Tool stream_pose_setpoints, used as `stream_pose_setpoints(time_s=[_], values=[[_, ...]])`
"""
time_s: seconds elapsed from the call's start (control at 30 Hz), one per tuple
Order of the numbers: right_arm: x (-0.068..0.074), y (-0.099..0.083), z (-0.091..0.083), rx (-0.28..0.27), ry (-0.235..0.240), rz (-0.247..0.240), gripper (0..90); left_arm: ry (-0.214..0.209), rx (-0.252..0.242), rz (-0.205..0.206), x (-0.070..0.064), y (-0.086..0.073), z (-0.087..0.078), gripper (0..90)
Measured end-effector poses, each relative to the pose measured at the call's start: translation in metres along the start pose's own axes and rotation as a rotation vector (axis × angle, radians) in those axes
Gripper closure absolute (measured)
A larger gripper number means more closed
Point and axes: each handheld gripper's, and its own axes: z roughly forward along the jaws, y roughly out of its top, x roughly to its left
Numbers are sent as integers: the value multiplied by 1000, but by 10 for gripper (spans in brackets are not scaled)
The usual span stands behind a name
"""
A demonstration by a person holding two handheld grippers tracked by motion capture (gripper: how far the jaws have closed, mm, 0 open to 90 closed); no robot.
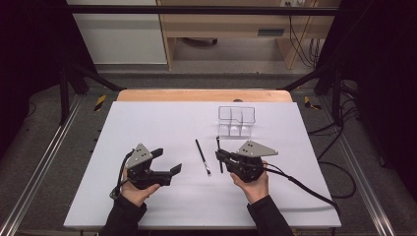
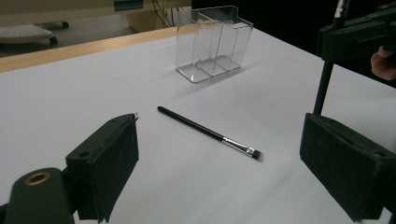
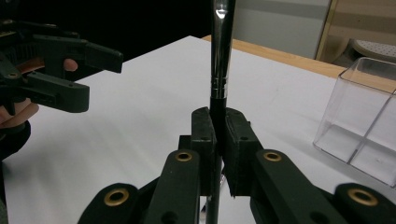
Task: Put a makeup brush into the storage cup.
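A slim black makeup brush (image 1: 202, 156) lies flat on the white table (image 1: 147, 123), its bristle tip toward the person; in the left gripper view this lying brush (image 2: 210, 133) rests just ahead of the wide-apart jaws. My left gripper (image 1: 167, 160) (image 2: 219, 163) is open and holds nothing. My right gripper (image 1: 220, 156) (image 3: 219, 135) is shut on a second black brush (image 1: 218, 143) (image 3: 220, 51), which stands up between its jaws. A clear three-compartment organizer (image 1: 236, 120) (image 2: 212, 44) (image 3: 369, 121) sits behind both brushes.
The table's wooden far edge (image 1: 201, 94) runs behind the organizer. In the right gripper view the left gripper (image 3: 56, 70) appears at the left; in the left gripper view the right gripper (image 2: 359, 32) sits at the upper right. Black frame posts flank the table.
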Motion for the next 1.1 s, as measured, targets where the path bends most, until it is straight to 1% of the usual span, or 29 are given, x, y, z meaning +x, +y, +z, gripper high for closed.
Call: stream_pose_setpoints(time_s=[0.17,0.27,0.4,0.57,0.7,0.9,1.1], values=[[-6,5,-3,-16,-19,4,841,10,9,-4,5,-2,-3,105],[-10,10,-4,-37,-26,20,841,26,16,1,8,-4,-5,101],[-16,15,-5,-53,-40,34,841,38,22,-6,13,-6,-8,101],[-25,20,-3,-58,-73,48,841,53,38,2,16,-8,-9,95],[-32,26,-3,-66,-96,57,841,65,45,-8,19,-9,-10,84],[-43,33,-3,-79,-129,76,841,80,49,-10,23,-10,-13,77],[-52,38,0,-101,-144,100,841,97,56,-10,26,-12,-15,75]])
